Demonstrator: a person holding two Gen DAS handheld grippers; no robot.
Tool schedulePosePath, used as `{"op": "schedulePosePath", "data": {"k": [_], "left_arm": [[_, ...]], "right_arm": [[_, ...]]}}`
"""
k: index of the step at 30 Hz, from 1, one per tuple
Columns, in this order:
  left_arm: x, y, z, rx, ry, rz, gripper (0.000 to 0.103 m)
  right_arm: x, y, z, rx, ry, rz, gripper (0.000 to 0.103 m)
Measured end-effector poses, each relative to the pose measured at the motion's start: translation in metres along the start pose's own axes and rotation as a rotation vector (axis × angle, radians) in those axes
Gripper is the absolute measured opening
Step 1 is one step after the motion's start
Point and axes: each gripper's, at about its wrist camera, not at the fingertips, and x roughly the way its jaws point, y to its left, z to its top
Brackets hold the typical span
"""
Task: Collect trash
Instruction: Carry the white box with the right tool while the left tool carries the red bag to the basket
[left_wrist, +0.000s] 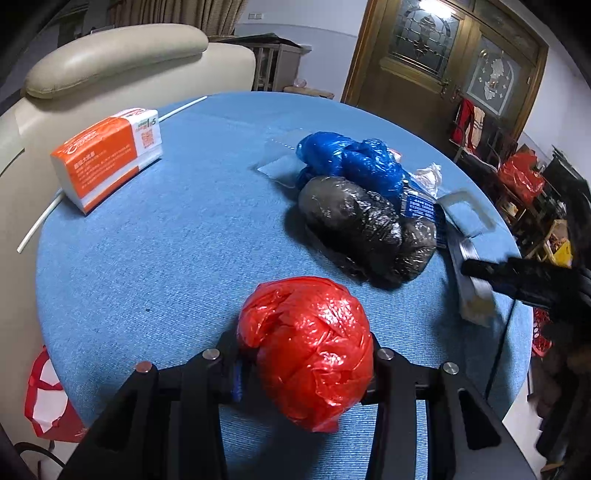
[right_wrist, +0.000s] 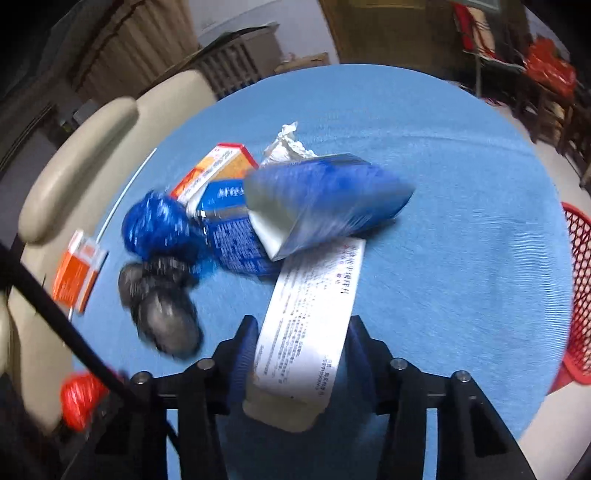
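My left gripper (left_wrist: 304, 354) is shut on a crumpled red plastic bag (left_wrist: 306, 350) just above the round blue table (left_wrist: 166, 258). A black bag bundle (left_wrist: 362, 225) and a blue bag bundle (left_wrist: 351, 158) lie beyond it. My right gripper (right_wrist: 301, 349) is shut on a long white printed packet (right_wrist: 310, 314), lifted over the table (right_wrist: 461, 221). It also shows at the right of the left wrist view (left_wrist: 469, 280). A silver-blue pouch (right_wrist: 325, 199), blue box (right_wrist: 236, 236) and orange box (right_wrist: 218, 166) lie ahead, blurred.
An orange tissue pack (left_wrist: 107, 155) lies at the table's left edge beside a beige chair (left_wrist: 110, 62). A red mesh basket (right_wrist: 576, 295) stands off the table's right side. A red bag (left_wrist: 48, 398) hangs low left. Furniture and a wooden door (left_wrist: 443, 55) stand behind.
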Motion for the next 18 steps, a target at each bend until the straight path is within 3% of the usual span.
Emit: {"op": "schedulePosePath", "data": {"k": [5,7,9,11,12,18], "left_arm": [[0.004,-0.009,0.001,0.015,0.007,0.002,0.044],[0.006,-0.014,0.001,0.021,0.011,0.0,0.044],[0.005,-0.018,0.001,0.03,0.011,0.001,0.044],[0.003,-0.021,0.001,0.039,0.009,0.005,0.044],[0.002,-0.021,0.001,0.042,0.009,0.008,0.044],[-0.003,-0.017,0.0,0.043,0.004,0.027,0.044]], "right_arm": [[-0.009,-0.022,-0.017,-0.051,0.054,-0.01,0.051],[-0.01,-0.025,-0.018,-0.042,0.041,-0.019,0.066],[-0.008,-0.021,-0.021,-0.06,0.027,-0.041,0.066],[-0.005,-0.009,-0.028,-0.128,0.007,-0.103,0.063],[-0.004,-0.003,-0.032,-0.165,-0.008,-0.131,0.05],[-0.015,-0.002,-0.054,-0.201,-0.01,-0.084,0.049]]}}
